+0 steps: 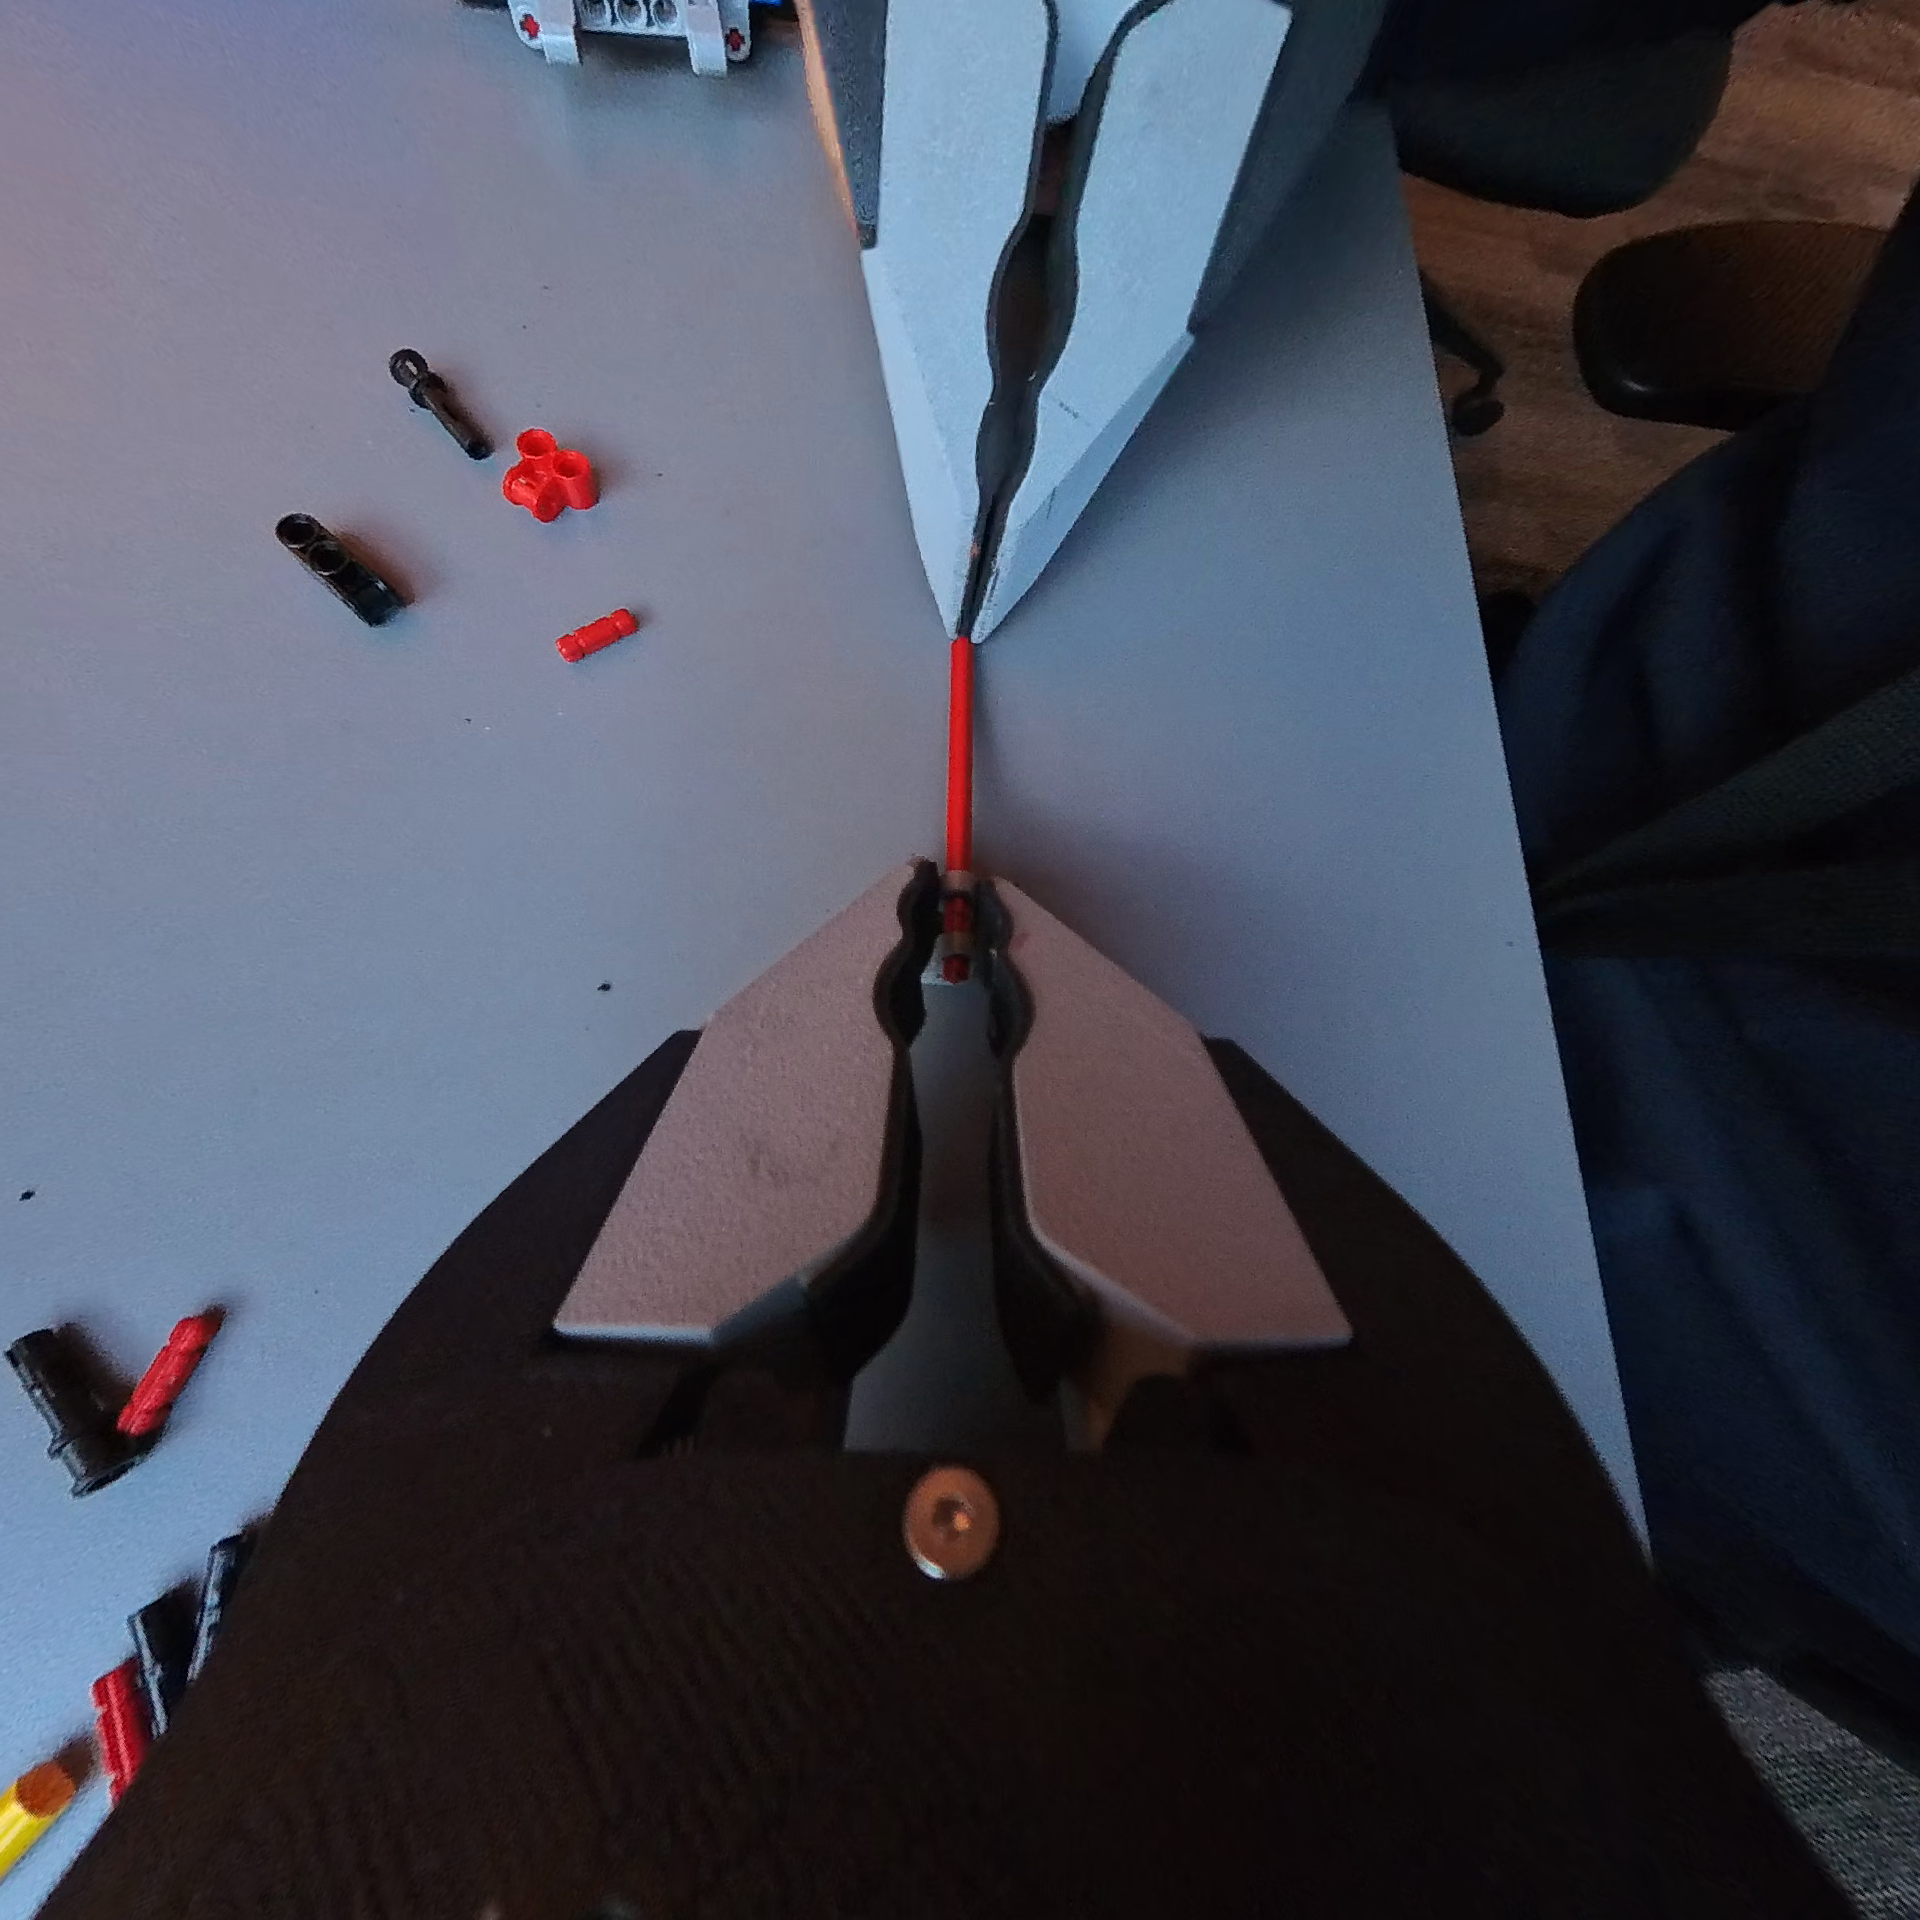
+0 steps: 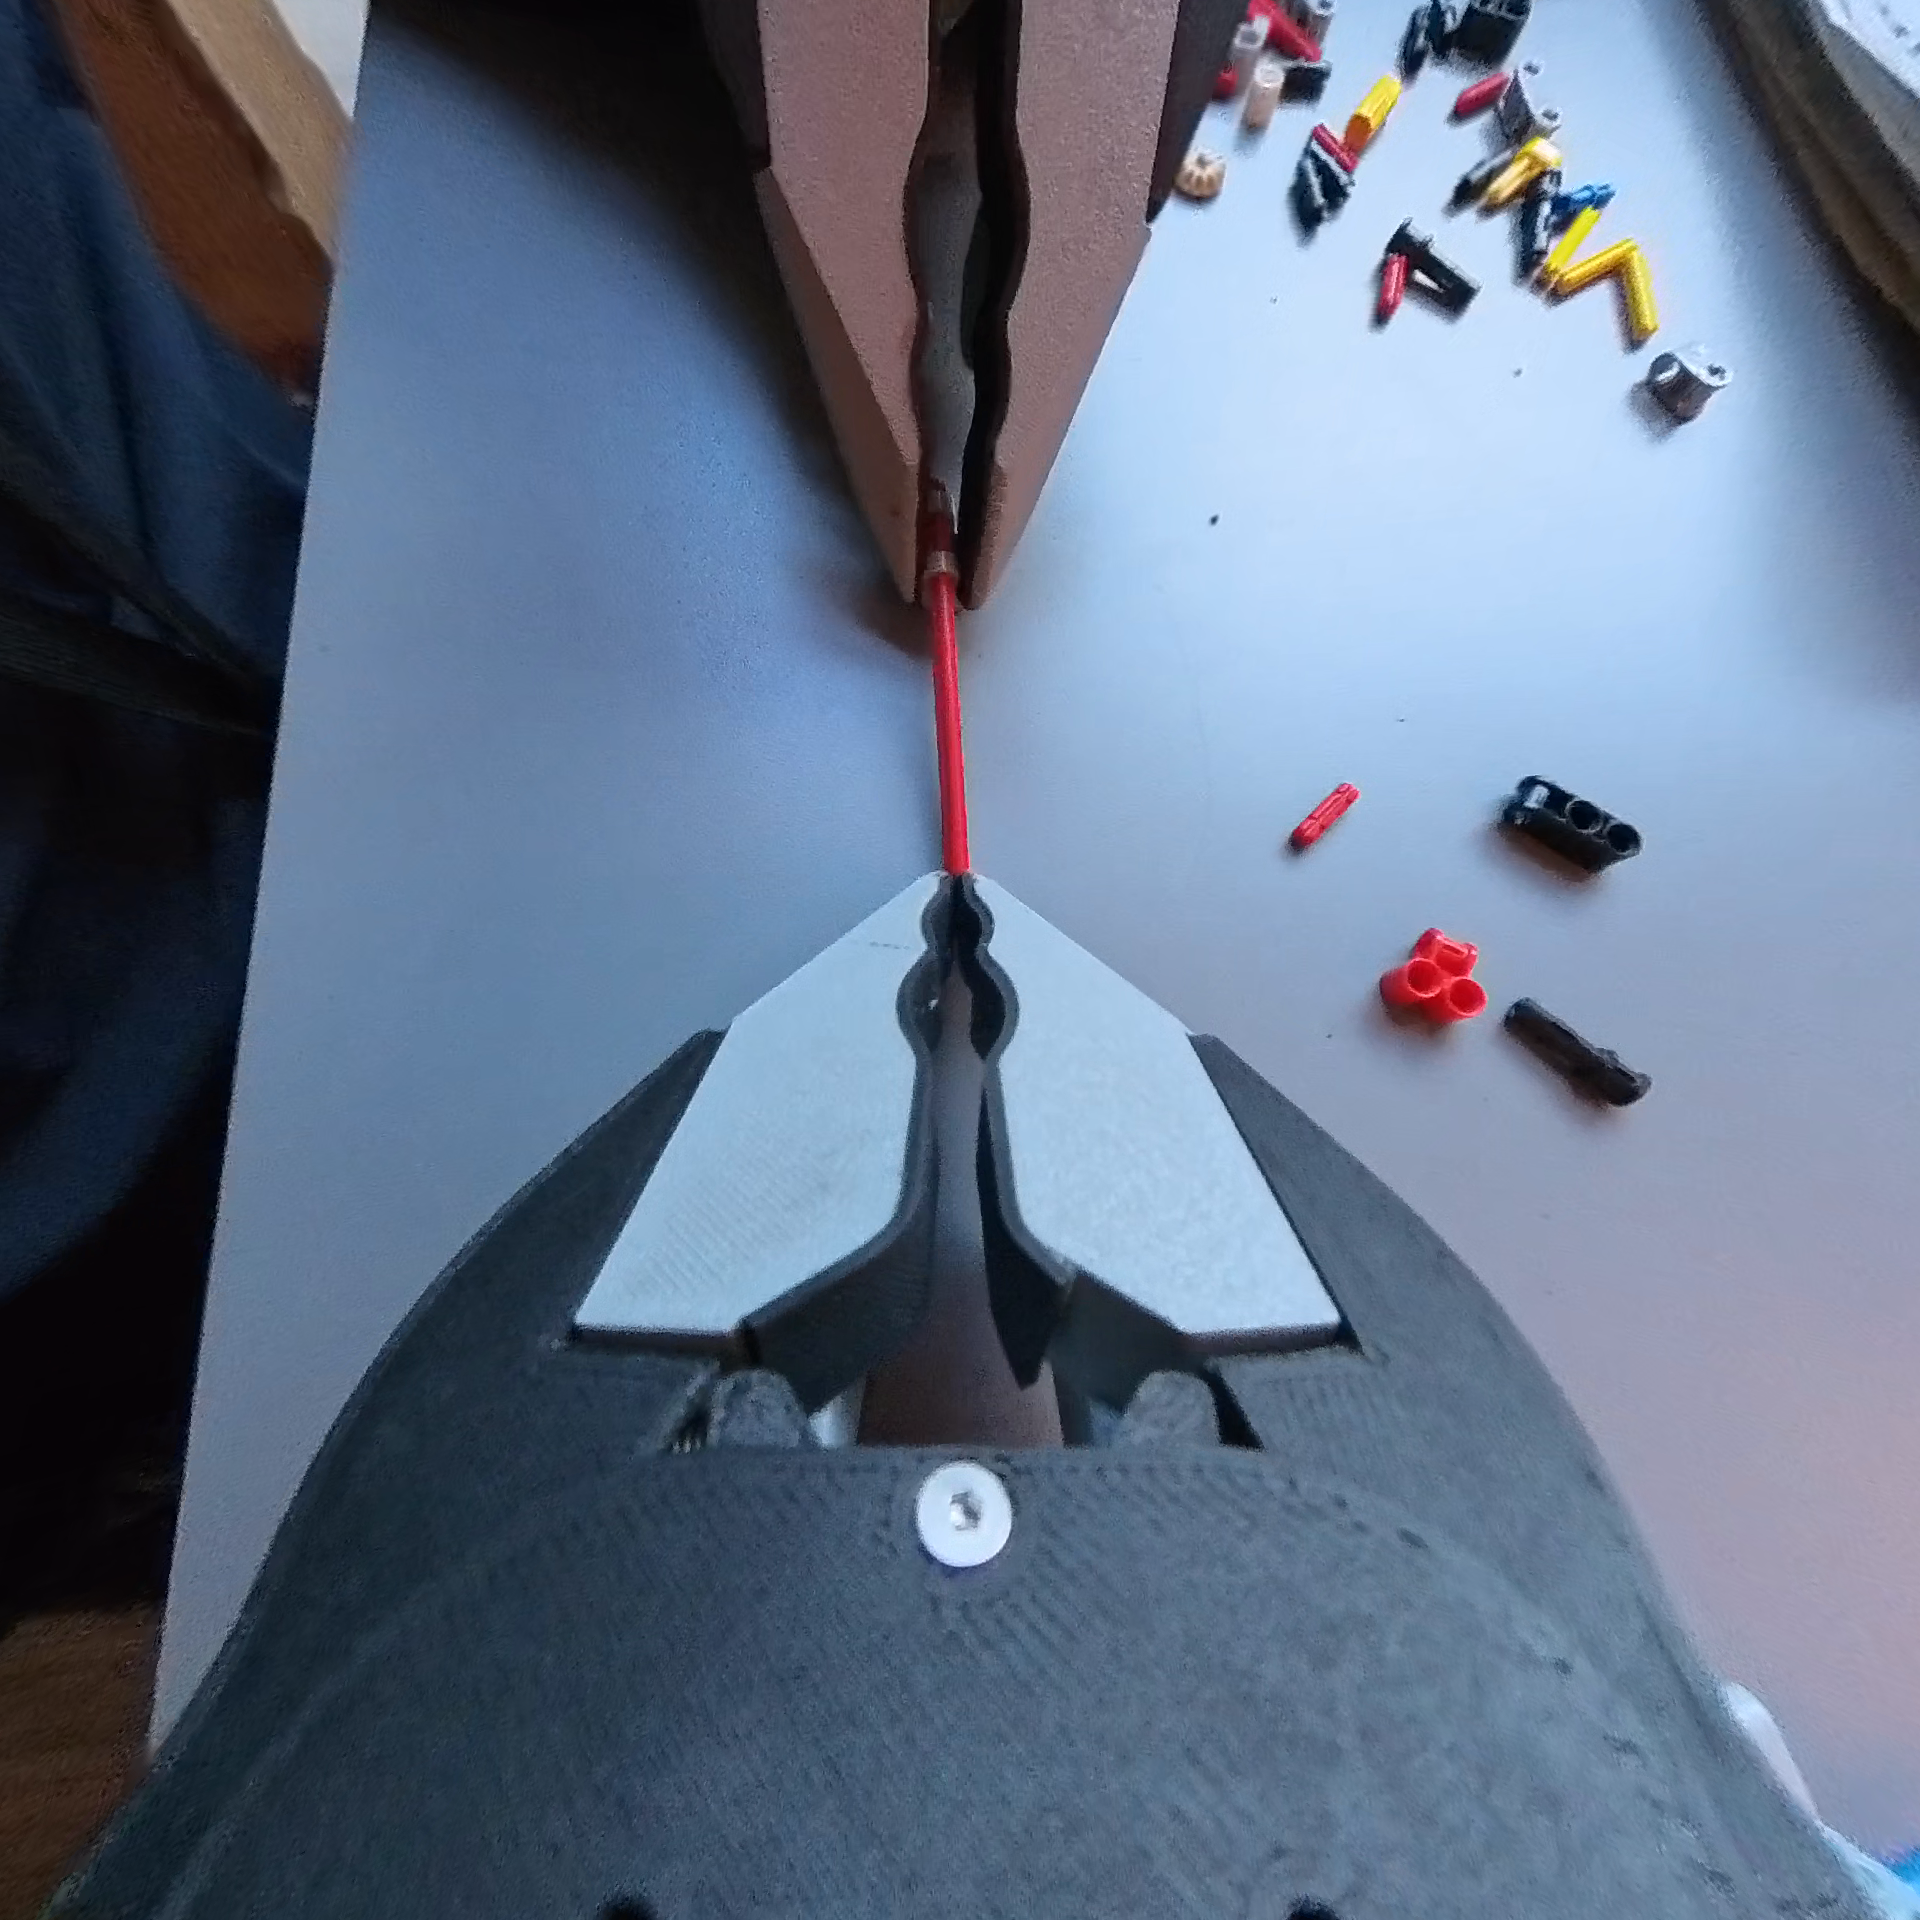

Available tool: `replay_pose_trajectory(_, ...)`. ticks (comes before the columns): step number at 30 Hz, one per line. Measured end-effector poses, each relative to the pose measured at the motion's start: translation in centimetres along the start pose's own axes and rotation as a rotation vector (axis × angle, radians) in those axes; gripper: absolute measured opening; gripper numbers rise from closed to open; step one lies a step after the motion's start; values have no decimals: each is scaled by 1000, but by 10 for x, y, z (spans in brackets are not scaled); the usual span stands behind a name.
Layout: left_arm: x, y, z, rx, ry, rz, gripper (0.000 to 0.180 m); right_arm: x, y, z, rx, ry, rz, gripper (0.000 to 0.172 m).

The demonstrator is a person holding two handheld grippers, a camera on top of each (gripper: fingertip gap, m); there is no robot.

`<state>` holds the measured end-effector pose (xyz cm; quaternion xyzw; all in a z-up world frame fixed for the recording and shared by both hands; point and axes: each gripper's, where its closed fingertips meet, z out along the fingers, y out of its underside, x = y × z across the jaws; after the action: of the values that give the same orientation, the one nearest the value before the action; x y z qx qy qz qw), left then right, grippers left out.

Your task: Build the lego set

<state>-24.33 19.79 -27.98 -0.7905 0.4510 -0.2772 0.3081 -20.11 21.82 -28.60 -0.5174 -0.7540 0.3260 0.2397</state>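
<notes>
A thin red axle (image 1: 962, 748) spans the gap between my two grippers, just above the grey table (image 1: 520, 935). My left gripper (image 1: 958, 904), with pinkish fingers, is shut on a small pale bush (image 1: 958, 920) that sits on the axle's near end. My right gripper (image 1: 971, 623), with light grey fingers, is shut on the axle's far end. In the right wrist view the axle (image 2: 948, 727) runs from my right gripper (image 2: 956, 888) to the left gripper (image 2: 945, 582) and the bush (image 2: 941, 566).
Loose pieces lie to one side: a red connector (image 1: 551, 475), a red pin (image 1: 594, 635), a black beam (image 1: 338, 569) and a black pin (image 1: 442, 403). A white and grey assembly (image 1: 634, 26) stands far back. A pile of pieces (image 2: 1455, 177) lies beyond. The table edge (image 1: 1507, 831) is close. Left tips to right tips: about 6 cm. Between my right fingertips and the red pin (image 1: 594, 635) there is roughly 7 cm. It is also in sight in the right wrist view (image 2: 1332, 812).
</notes>
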Motion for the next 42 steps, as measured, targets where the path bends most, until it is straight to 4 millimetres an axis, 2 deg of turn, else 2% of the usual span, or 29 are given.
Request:
replay_pose_trajectory(11,0,1,0,-5,-4,9,5,-1,1,0,2,14,-83,0)
replay_pose_trajectory(27,-1,1,1,-10,-43,39,5,-1,0,1,7,-6,-92,0)
replay_pose_trajectory(32,2,-2,6,-10,-52,72,5,-8,-12,13,17,-41,-147,0)
replay_pose_trajectory(42,3,-3,6,-2,-41,70,5,-6,-11,7,31,-42,-130,0)
